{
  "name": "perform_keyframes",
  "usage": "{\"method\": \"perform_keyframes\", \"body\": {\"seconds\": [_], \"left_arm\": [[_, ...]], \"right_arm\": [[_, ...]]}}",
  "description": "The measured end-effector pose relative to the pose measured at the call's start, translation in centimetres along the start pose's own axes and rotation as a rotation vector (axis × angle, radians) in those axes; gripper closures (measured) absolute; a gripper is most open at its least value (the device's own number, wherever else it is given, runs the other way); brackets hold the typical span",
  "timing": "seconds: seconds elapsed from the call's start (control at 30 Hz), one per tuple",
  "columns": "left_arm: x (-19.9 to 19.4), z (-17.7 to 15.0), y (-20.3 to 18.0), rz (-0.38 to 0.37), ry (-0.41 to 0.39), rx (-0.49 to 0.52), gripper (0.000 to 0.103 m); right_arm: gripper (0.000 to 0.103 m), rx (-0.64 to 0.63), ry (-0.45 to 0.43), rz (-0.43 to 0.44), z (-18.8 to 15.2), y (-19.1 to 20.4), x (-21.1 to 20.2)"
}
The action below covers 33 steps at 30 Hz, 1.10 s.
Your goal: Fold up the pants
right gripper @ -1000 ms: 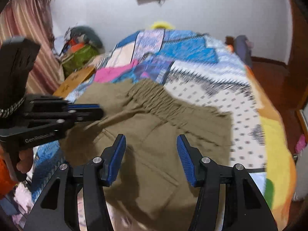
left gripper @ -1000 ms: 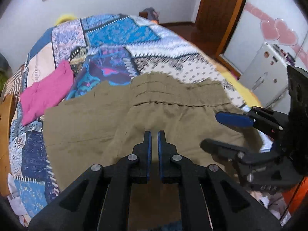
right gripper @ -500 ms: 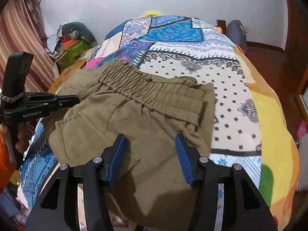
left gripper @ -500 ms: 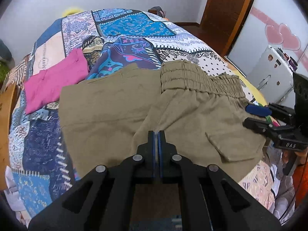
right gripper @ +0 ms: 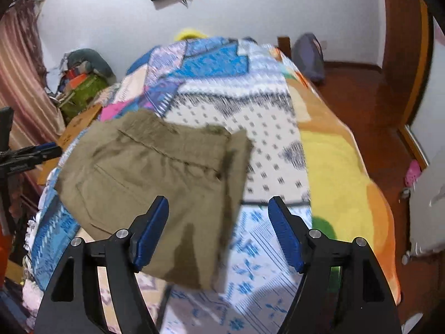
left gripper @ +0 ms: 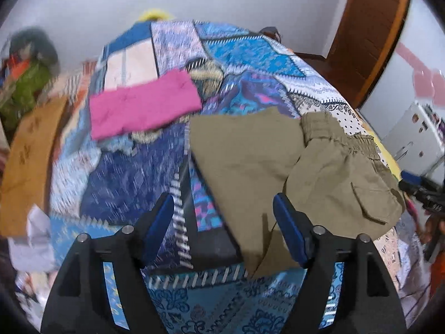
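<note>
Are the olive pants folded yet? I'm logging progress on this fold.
Folded over. The olive pants lie on the quilt as a compact block, one layer doubled over another. Left gripper and right gripper are open and empty.

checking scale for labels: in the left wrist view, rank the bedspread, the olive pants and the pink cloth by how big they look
1. bedspread, which fills most of the view
2. olive pants
3. pink cloth

The cloth lies farther from the camera than the pants, so its true size may be closer to theirs.
</note>
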<state>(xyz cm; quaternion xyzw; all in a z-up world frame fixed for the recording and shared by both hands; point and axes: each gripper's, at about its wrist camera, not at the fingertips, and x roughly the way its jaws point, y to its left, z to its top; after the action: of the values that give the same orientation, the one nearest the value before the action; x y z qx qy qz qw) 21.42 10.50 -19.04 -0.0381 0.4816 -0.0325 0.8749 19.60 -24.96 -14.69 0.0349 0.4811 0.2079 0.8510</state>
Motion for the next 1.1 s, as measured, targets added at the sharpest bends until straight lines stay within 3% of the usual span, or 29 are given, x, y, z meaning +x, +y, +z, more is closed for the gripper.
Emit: {"method": "perform_keyframes", "body": {"seconds": [0.13, 0.23, 0.53, 0.77, 0.93, 1.1], "left_arm": [[2.1, -0.8, 0.5, -0.033, 0.060, -0.048, 0.029], [3.6, -0.9, -0.6, -0.051, 0.090, -0.027, 0.029], [6.6, 1.7, -2.2, -0.110, 0.077, -0.033, 0.023], [6.9, 2.6, -3.3, -0.133, 0.064, -0.007, 0.028], [6.4, 2.2, -4.4, -0.138, 0.064, 0.030, 0.042], [6.0, 2.5, -5.4, -0.070, 0.053, 0.076, 0.070]], "right_arm": [[0.032, 0.063, 0.054, 0.047, -1.2, -0.8, 1.4], [0.032, 0.094, 0.069, 0.097, -1.6, -0.9, 2.4], [0.029, 0.093, 0.076, 0.168, 0.3, -1.0, 4.3], [0.032, 0.107, 0.106, 0.244, 1.6, -1.1, 5.9], [0.045, 0.054, 0.124, 0.248, 1.8, -0.7, 5.7], [0.077, 0.067, 0.088, 0.230, 2.1, -1.4, 5.4]]}}
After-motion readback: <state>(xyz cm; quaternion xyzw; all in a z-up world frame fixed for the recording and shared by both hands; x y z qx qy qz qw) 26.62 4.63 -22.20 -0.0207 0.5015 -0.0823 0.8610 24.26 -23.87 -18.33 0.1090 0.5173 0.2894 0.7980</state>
